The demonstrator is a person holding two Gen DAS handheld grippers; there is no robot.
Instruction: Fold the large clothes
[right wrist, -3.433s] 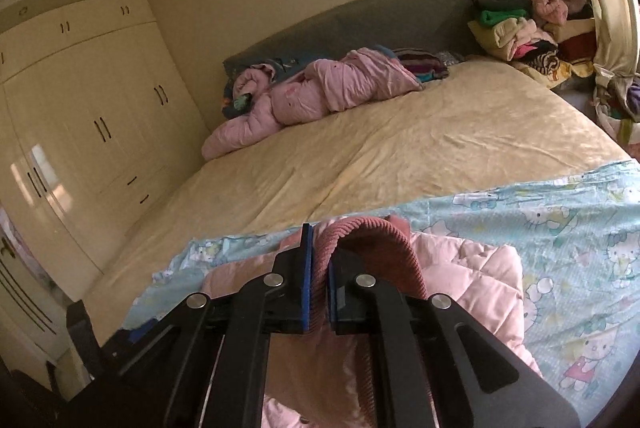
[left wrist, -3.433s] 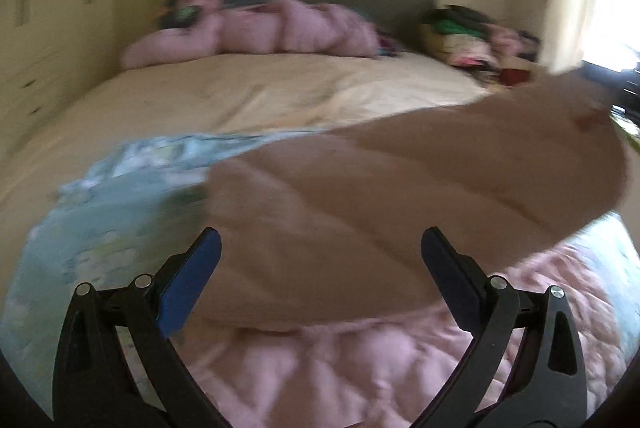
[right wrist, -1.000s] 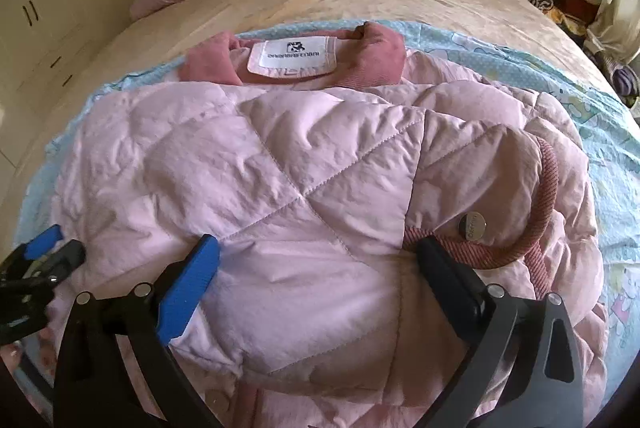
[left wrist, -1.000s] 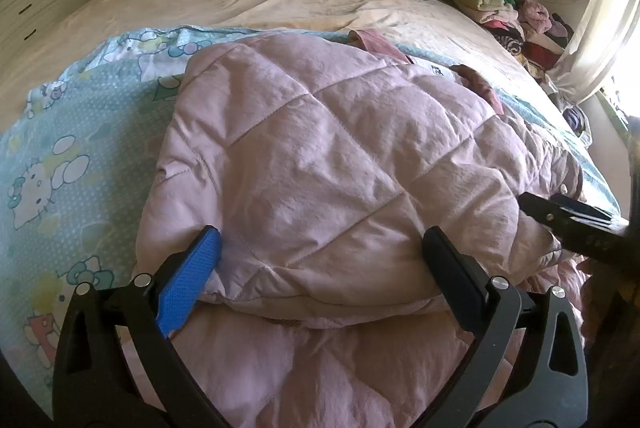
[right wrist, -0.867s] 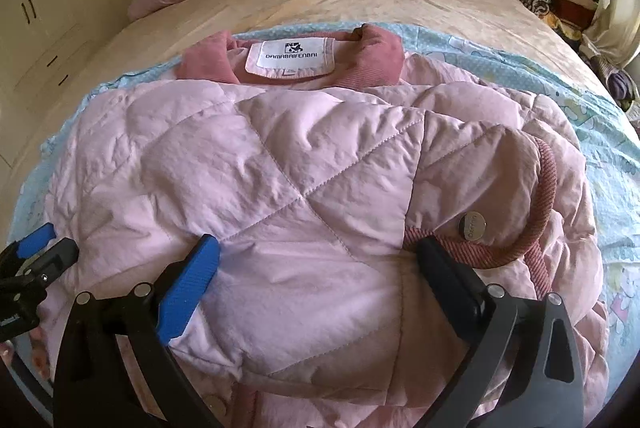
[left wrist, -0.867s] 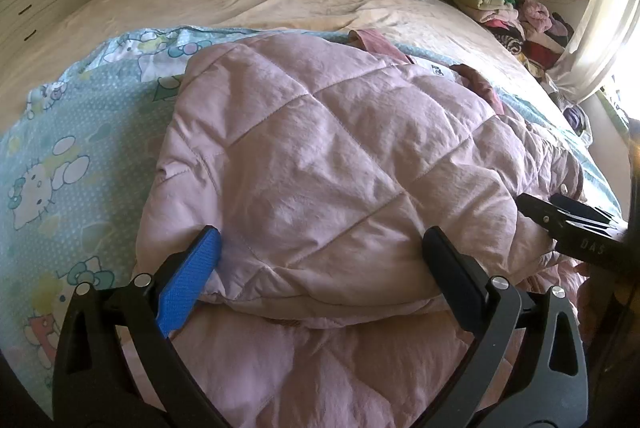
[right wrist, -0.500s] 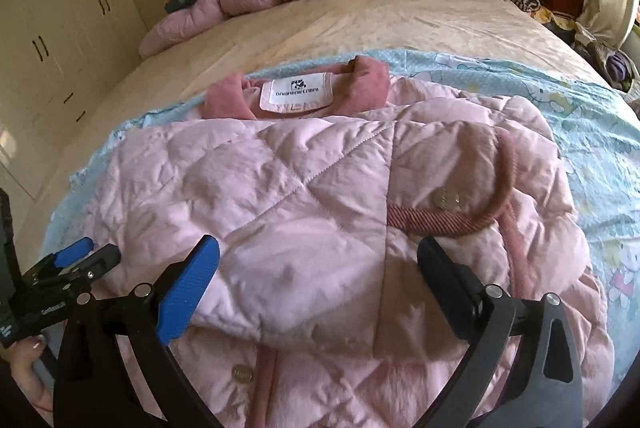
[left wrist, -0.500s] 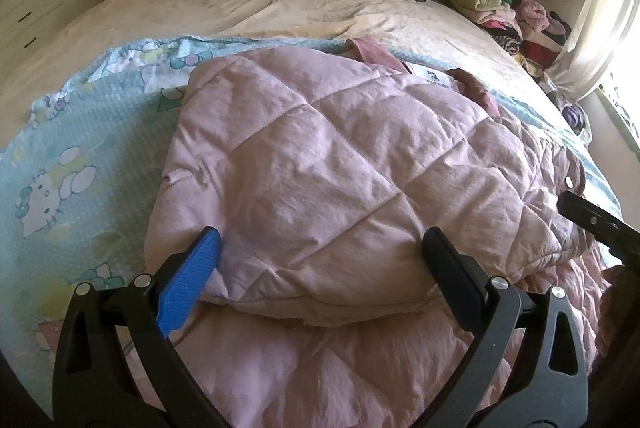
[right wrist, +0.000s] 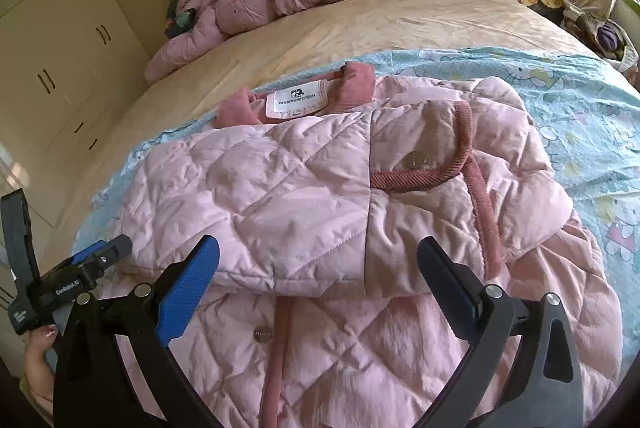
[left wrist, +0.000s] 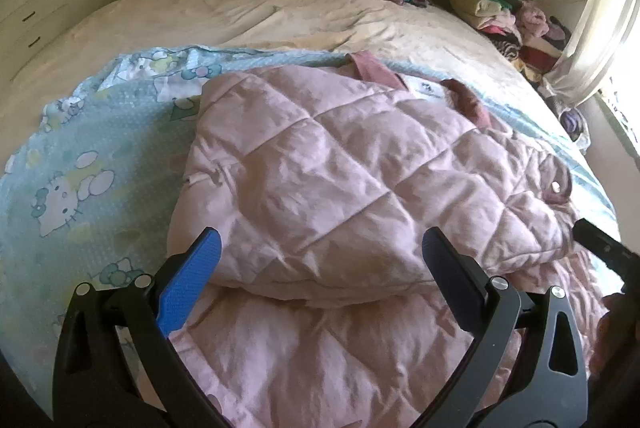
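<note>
Jacket (right wrist: 320, 204) lies on blue cartoon sheet (left wrist: 80, 156) at near edge of bed (left wrist: 260, 8), collar (right wrist: 352, 84) toward headboard; sleeves folded across chest, lower half not yet folded; likely next step: fold hem up toward collar; best grip both hem corners evenly, lift together, keep sleeves from sliding, lay flat; left tool (left wrist: 320, 260) wide, holding nothing, above fold edge; right tool (right wrist: 316, 264) wide, holding nothing.

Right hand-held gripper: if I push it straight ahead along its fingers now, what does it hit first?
Most likely the folded-over edge of the pink quilted jacket, which lies directly between the open fingers of the right hand-held gripper. Depth is hard to judge in the fisheye view, but nothing else sits in front of it.
</note>
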